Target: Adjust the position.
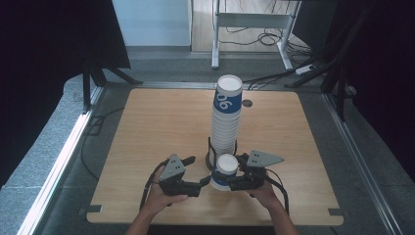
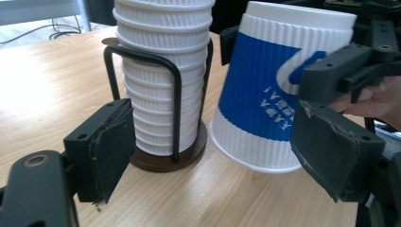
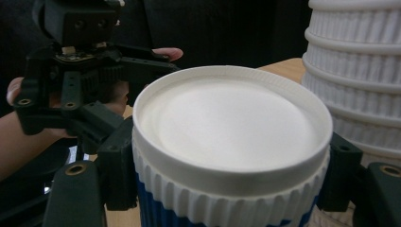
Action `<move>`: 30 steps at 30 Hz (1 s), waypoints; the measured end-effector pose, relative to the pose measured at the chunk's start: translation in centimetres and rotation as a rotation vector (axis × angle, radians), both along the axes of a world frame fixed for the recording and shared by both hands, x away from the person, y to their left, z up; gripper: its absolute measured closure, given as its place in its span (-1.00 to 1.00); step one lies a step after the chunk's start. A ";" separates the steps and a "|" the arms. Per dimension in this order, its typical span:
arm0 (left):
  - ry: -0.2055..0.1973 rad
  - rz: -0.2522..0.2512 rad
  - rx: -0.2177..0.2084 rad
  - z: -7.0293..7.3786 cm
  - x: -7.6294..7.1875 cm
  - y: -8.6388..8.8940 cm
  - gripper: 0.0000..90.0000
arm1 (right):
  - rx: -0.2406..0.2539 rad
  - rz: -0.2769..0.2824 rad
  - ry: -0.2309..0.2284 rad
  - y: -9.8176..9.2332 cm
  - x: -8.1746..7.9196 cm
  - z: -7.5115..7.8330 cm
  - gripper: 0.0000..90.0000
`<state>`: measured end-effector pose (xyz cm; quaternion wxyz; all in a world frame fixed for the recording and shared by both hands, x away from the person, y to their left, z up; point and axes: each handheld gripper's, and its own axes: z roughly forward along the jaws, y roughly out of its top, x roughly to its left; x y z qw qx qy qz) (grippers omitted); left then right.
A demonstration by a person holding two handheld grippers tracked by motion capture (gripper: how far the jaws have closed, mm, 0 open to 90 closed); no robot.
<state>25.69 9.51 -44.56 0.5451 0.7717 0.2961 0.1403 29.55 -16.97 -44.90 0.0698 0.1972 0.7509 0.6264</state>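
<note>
A tall stack of white ribbed paper cups [image 1: 226, 122] [image 2: 161, 71] [image 3: 354, 71] stands in a black wire holder [image 1: 210, 149] [image 2: 176, 109] at the table's middle. Just in front of it a single white-and-blue cup [image 1: 227, 166] [image 2: 269, 94] [image 3: 231, 123] is upside down and tilted, its wide rim low over the wood. My right gripper [image 1: 230, 180] [image 3: 229, 175] is shut on this cup, a jaw pressing on each side. My left gripper [image 1: 204, 183] [image 2: 222, 156] stands open to the cup's left, its pads [image 2: 108, 151] touching nothing.
The wooden table [image 1: 156, 127] has a round cable hole [image 1: 247, 103] behind the stack. A white desk frame [image 1: 254, 22] and loose cables [image 1: 274, 39] lie on the floor beyond the far edge. Black stands flank both back corners.
</note>
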 end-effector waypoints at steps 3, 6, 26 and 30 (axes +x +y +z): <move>-0.001 -0.013 0.010 -0.1 -0.2 -0.3 -0.67 | -0.003 0.003 0.004 0.2 -0.1 -0.2 -0.40; -0.003 -0.020 0.013 0.0 -0.3 -0.6 -0.67 | -0.003 -0.009 0.004 0.3 -0.1 -0.2 -0.40; -0.002 -0.069 0.086 -0.5 -0.9 -2.7 -0.72 | 0.017 0.000 -0.014 0.8 -0.5 0.2 -0.40; 0.000 -0.076 0.095 -0.8 -1.0 -3.1 -0.73 | 0.022 0.014 -0.012 1.1 -0.7 0.3 -0.40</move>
